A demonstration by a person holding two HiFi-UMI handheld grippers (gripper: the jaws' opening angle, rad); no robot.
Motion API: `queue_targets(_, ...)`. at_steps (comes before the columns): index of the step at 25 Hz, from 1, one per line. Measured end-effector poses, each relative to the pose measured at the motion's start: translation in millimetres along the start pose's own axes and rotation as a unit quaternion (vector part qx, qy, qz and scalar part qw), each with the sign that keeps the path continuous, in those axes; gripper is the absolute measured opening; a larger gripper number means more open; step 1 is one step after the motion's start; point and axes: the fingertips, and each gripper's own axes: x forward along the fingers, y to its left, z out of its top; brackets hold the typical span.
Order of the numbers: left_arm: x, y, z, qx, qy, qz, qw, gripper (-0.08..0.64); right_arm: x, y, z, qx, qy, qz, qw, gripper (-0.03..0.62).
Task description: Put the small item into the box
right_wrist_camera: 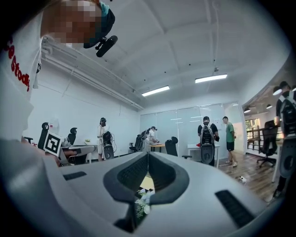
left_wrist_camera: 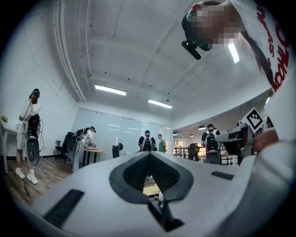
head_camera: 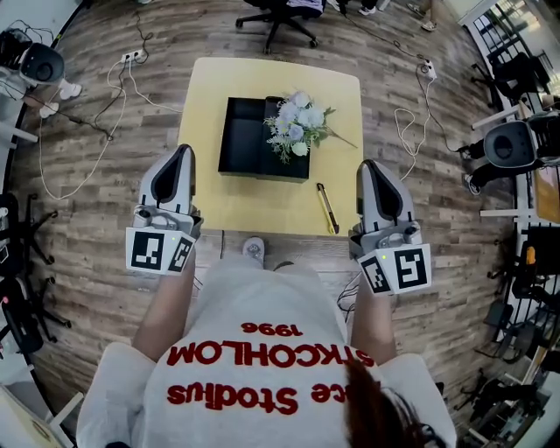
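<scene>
A black open box (head_camera: pixel 248 138) lies on the yellow table (head_camera: pixel 219 87). A bunch of pale flowers (head_camera: pixel 296 124) rests over the box's right part. A slim yellow and dark stick-like item (head_camera: pixel 327 208) lies on the table near its front right edge. My left gripper (head_camera: pixel 185 149) is held just off the table's left edge, shut and empty. My right gripper (head_camera: pixel 367 164) hovers at the table's right front corner, right of the slim item, also shut and empty. Both point level over the table. In the left gripper view my left gripper (left_wrist_camera: pixel 149 154) shows closed jaws, as does my right gripper (right_wrist_camera: pixel 148 153).
A black office chair (head_camera: pixel 278 13) stands beyond the table's far end. Cables (head_camera: pixel 83 122) and power strips trail on the wooden floor on both sides. Equipment stands at the left (head_camera: pixel 33 59) and right (head_camera: pixel 512 144). Several people (right_wrist_camera: pixel 206 139) stand in the room behind.
</scene>
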Motion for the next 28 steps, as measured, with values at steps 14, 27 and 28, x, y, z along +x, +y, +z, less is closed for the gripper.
queue_targets(14,27.1,1.3,-12.3,-0.007,0.010,0.020,0.9997,0.006,25.4,-30.3,-9.9,0.019,0.008,0.019,1.000,0.006)
queue_targets(27,61.6,-3.6,-2.6,0.013,-0.003,0.060,0.9981,0.006,67.0,-65.2,11.3,0.017,-0.017,0.078,0.997,0.006)
queue_targets(28,63.5,-3.9,-3.3,0.012,-0.004,0.064,0.9979,0.006,68.9,-66.7,9.9,0.019,-0.017,0.081,0.996,0.006)
